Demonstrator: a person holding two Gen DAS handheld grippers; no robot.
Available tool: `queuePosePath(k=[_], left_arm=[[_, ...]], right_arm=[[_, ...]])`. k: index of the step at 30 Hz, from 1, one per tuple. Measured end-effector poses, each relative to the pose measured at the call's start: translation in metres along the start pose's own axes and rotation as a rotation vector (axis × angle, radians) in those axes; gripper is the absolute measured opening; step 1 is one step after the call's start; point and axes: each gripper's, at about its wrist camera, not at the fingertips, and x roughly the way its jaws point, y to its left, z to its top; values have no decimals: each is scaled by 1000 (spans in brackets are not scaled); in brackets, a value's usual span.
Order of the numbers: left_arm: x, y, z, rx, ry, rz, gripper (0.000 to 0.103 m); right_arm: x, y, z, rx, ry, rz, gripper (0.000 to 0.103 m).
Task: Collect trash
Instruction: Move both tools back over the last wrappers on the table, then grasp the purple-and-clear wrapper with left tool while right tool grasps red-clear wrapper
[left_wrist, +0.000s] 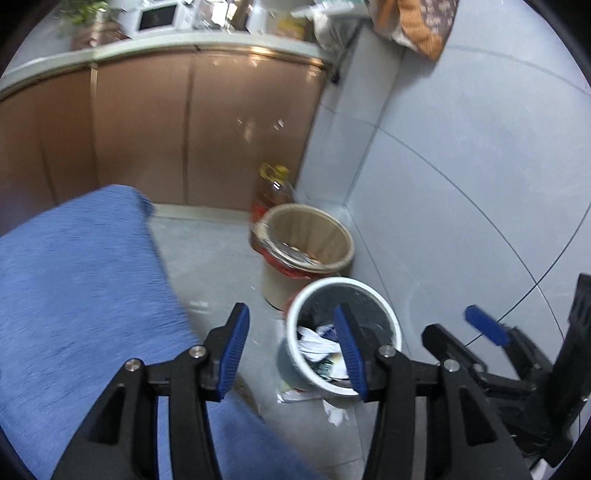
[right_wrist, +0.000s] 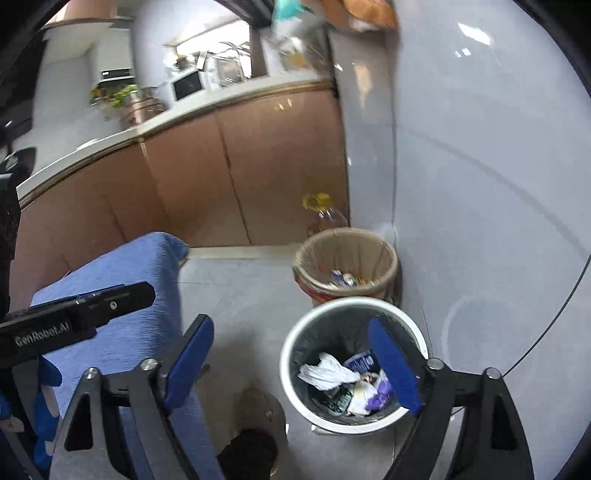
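Left wrist view shows my left tool (left_wrist: 291, 350) with its jaws spread and nothing between them, hanging above the white bin (left_wrist: 343, 332) that stands on the floor (left_wrist: 214, 266) near the corner where the tiled wall (left_wrist: 461, 166) meets the cabinets (left_wrist: 166, 129). From the right wrist view my right tool (right_wrist: 295, 365) is spread wide too, empty, over the same bin.

The trash I can see is of two kinds. Inside the bin lies crumpled white paper (right_wrist: 328, 373) with a few wrappers, already where it belongs. On the floor just beside the bin's base, toward me, lie paper scraps (left_wrist: 325, 402), one flat and one crumpled.

I judge these scraps to be very light, soft and easily crushed, so no force is needed. The crumpled piece offers a raised fold to pinch; the flat sheet hugs the tile, and I would expect the pads to slide over it, so I'd take it by an upturned edge or corner.

A beige bin (left_wrist: 306, 236) stands behind the white one, against the wall, an oil bottle (left_wrist: 273, 188) behind it. A blue cloth (left_wrist: 81, 277) covers something on the left.
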Motion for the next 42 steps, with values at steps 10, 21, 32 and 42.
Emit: queuePosePath(k=[10,21,32,42], left_arm=[[-112,50,-30,-21,-174,165,46],[-210,106,-72,-71,-265,303,46],[-261,207,-113,-223,-270,473,46],[-230,303,-144,-386,-132,507,46]], right_arm=[[-57,75,15,-114,-122,144,103],[-95,142,22,-202,-211,299,103],[-92,208,22,-276,-158,454,103],[-15,300,-2,-459,40,575,103]])
